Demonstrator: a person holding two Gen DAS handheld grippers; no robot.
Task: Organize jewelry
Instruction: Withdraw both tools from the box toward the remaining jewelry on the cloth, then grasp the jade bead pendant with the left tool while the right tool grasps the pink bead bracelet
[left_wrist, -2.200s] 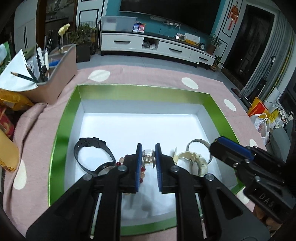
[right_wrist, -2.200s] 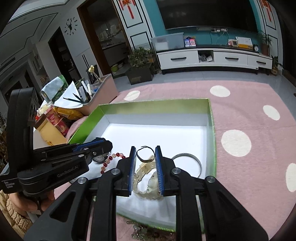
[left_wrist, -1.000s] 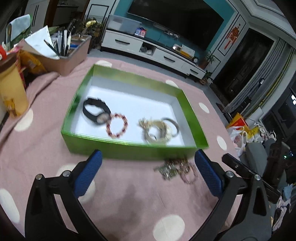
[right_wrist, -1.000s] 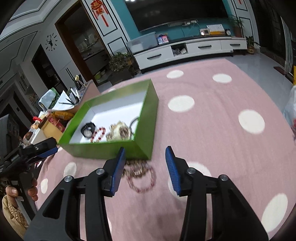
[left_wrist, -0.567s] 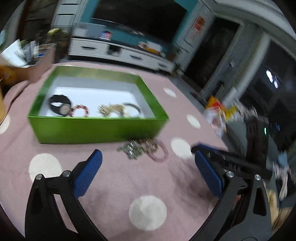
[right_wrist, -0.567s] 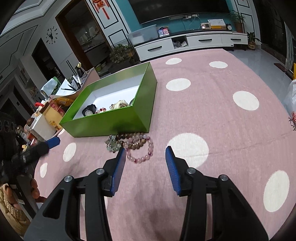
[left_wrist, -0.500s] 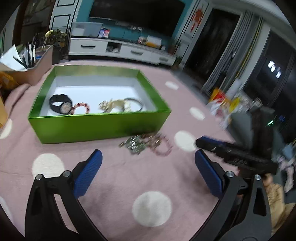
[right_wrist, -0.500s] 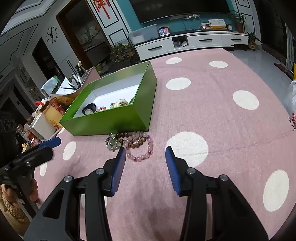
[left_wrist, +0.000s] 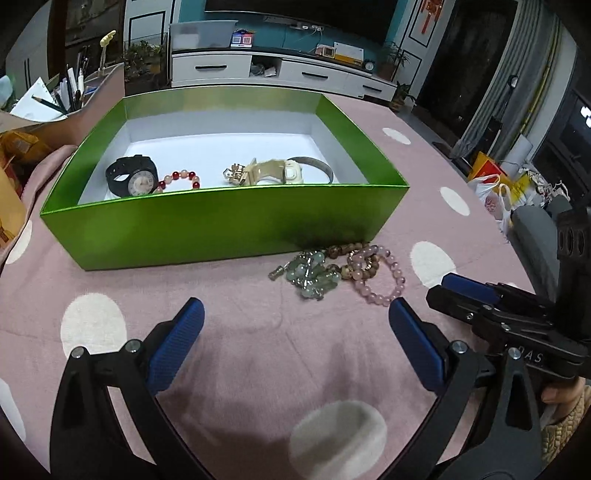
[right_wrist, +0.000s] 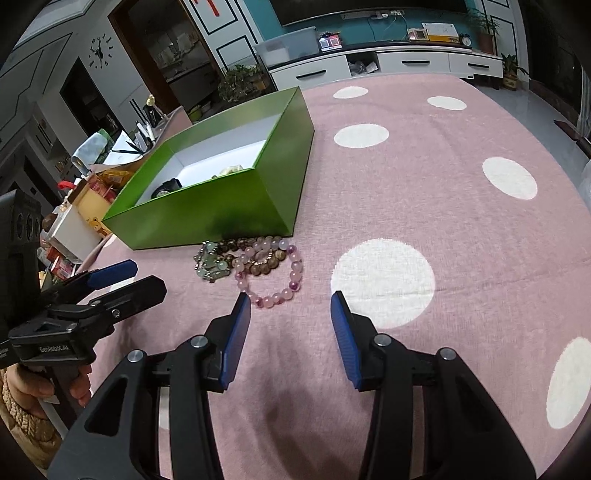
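A green box (left_wrist: 221, 221) (right_wrist: 207, 218) with a white inside holds a black watch (left_wrist: 131, 177), a red bead bracelet (left_wrist: 181, 179), a cream bracelet (left_wrist: 273, 173) and a metal bangle (left_wrist: 317, 166). A pile of bead bracelets lies on the pink cloth in front of the box: a pink one (left_wrist: 380, 277) (right_wrist: 273, 280), a green one (left_wrist: 310, 275) (right_wrist: 210, 266) and a brown one (right_wrist: 266, 254). My left gripper (left_wrist: 295, 332) is wide open and empty, short of the pile. My right gripper (right_wrist: 290, 317) is open and empty, just short of the pink bracelet.
The pink cloth has white dots (right_wrist: 382, 282). A pink bin with pens and paper (left_wrist: 74, 99) and snack boxes (right_wrist: 85, 218) stand left of the box. The right gripper shows in the left wrist view (left_wrist: 491, 306), the left gripper in the right wrist view (right_wrist: 107, 288).
Both grippers let go of jewelry inside the box, opened and drew back to the near side. They now hover low in front of the bracelet pile.
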